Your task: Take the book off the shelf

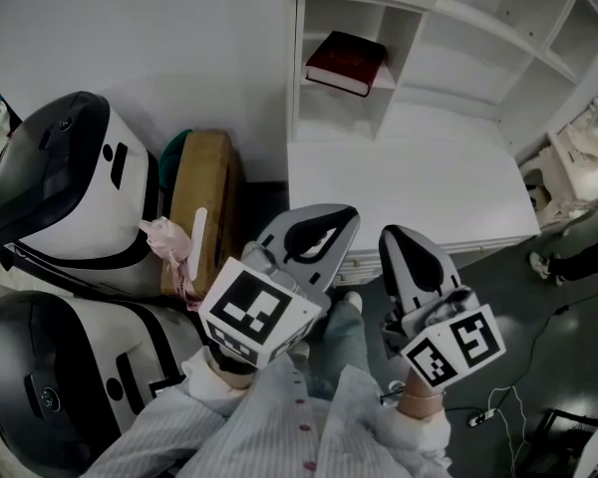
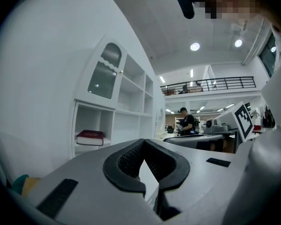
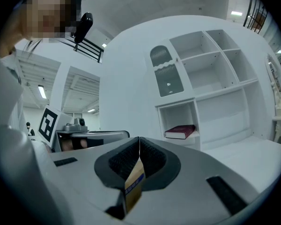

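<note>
A dark red book (image 1: 344, 63) lies flat in the low left cubby of the white shelf unit (image 1: 448, 28). The left gripper view shows the book (image 2: 90, 136) far off at the left, and the right gripper view shows the book (image 3: 180, 131) ahead. Both grippers hover side by side, well short of the shelf, above the near edge of the white desk top (image 1: 409, 182). My left gripper (image 1: 347, 217) (image 2: 143, 142) is shut with nothing in it. My right gripper (image 1: 394, 239) (image 3: 139, 139) has its tips together; a tan strip with a blue band (image 3: 133, 184) shows in the gap behind them.
Two large white-and-black machines (image 1: 65, 177) (image 1: 50, 366) fill the left side. A cardboard box (image 1: 201, 197) with a pink bag (image 1: 167, 239) stands between them and the desk. Cables (image 1: 498, 406) lie on the dark floor at the right. A person (image 2: 185, 122) stands far back in the room.
</note>
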A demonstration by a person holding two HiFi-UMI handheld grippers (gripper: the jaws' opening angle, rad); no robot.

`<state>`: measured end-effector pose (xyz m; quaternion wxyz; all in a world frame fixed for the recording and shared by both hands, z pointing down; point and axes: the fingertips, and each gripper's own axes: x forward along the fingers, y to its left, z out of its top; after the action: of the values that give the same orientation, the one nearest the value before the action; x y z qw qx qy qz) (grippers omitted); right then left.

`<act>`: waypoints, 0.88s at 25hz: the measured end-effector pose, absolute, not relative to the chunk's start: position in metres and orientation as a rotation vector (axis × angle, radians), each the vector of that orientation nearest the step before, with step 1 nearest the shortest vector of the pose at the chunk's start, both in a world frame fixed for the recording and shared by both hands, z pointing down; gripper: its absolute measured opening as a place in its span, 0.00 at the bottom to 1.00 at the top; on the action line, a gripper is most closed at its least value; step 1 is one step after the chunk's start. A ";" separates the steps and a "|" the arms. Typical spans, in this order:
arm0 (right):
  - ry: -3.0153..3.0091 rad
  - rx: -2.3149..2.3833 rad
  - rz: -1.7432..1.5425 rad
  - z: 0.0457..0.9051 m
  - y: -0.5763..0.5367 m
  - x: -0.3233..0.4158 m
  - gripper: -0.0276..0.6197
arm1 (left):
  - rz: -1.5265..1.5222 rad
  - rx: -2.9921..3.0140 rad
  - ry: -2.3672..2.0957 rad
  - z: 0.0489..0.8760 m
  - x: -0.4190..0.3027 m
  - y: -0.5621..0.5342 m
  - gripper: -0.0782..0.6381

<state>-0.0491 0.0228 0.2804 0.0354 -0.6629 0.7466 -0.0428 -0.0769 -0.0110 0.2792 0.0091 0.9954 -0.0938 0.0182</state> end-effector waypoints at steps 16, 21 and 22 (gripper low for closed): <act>2.455 -1.839 -0.144 0.269 -0.081 0.079 0.07 | 0.079 3.092 -0.561 0.266 0.046 -0.106 0.12; 2.528 -1.758 -0.142 0.260 -0.105 0.111 0.07 | 0.088 3.072 -0.675 0.257 0.077 -0.128 0.12; 2.541 -1.743 -0.141 0.259 -0.108 0.117 0.07 | 0.088 3.069 -0.699 0.255 0.082 -0.131 0.12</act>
<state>0.1172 -0.1081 0.2585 0.0285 -0.5648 0.8235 -0.0457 0.0822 -0.1310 0.2551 -0.0035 0.9746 -0.2220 0.0280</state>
